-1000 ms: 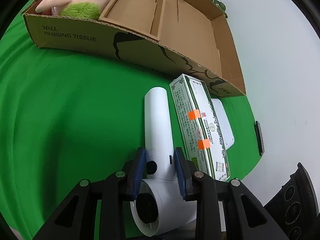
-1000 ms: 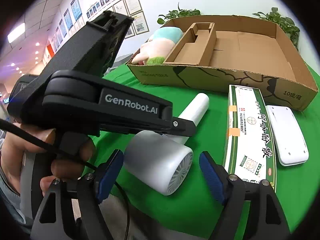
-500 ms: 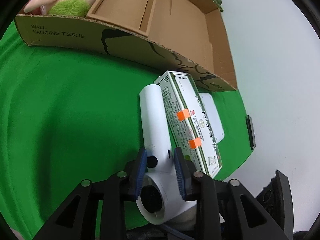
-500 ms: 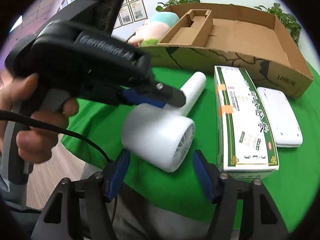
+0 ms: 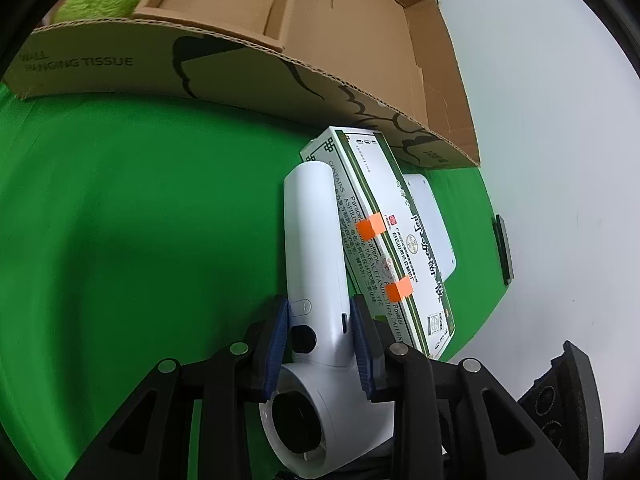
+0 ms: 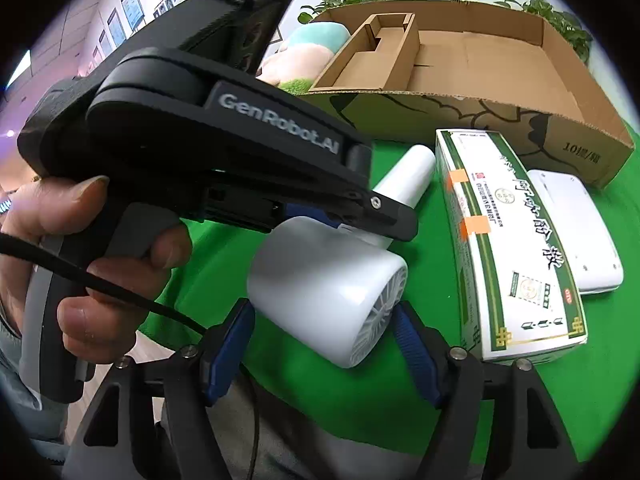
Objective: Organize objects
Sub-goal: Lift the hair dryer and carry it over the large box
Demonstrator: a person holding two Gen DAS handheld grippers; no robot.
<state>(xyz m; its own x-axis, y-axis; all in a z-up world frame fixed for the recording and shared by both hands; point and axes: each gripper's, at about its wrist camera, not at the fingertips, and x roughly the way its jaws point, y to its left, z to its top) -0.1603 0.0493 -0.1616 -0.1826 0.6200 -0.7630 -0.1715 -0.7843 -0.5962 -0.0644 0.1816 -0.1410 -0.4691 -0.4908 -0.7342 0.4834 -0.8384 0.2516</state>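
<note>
Left fingers [image 5: 362, 344] pinch hair dryer [image 5: 316, 264]; right opening.

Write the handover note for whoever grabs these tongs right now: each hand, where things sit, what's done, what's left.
Left tongs: closing on the handle of the white hair dryer, which lies on the green cloth.
Right tongs: opening, straddling the dryer's barrel, pads not pressing on it.
Medicine box and flat white device lie beside the dryer on the cloth.
Done: plush toy sits in the cardboard box.
Left: dryer, medicine box and white device probably go in too.
</note>
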